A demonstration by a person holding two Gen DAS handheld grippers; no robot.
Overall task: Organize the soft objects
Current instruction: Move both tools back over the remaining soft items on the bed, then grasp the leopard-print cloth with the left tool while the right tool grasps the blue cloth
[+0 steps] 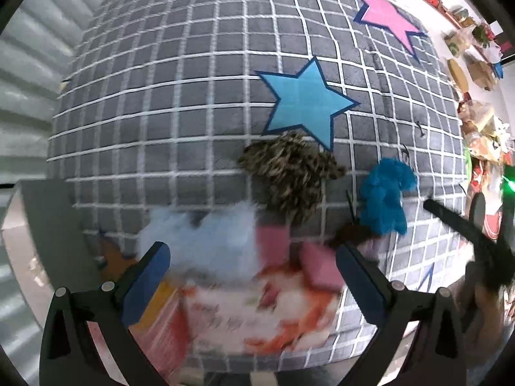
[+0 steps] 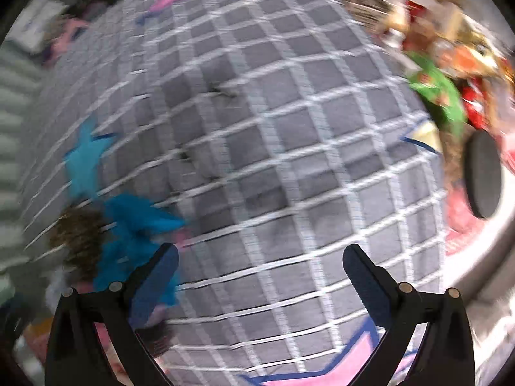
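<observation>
Several soft pieces lie on a grey grid rug (image 1: 161,96). In the left wrist view there is a leopard-print fluffy piece (image 1: 289,173), a bright blue fluffy piece (image 1: 384,199), a pale blue fluffy piece (image 1: 206,238) and pink pieces (image 1: 273,244). My left gripper (image 1: 254,276) is open above a blurred white bag or box with red-orange print (image 1: 257,315). In the blurred right wrist view, my right gripper (image 2: 260,257) is open over bare rug (image 2: 289,128), with the blue fluffy piece (image 2: 138,231) and leopard piece (image 2: 80,238) to its left.
Blue star (image 1: 305,103) and pink star (image 1: 389,19) patches mark the rug. Cluttered packages (image 1: 476,64) line the floor past its right edge, and a green package (image 2: 441,96) shows there too. A black round object (image 2: 482,173) sits at the right. A pale ribbed wall (image 1: 29,80) runs left.
</observation>
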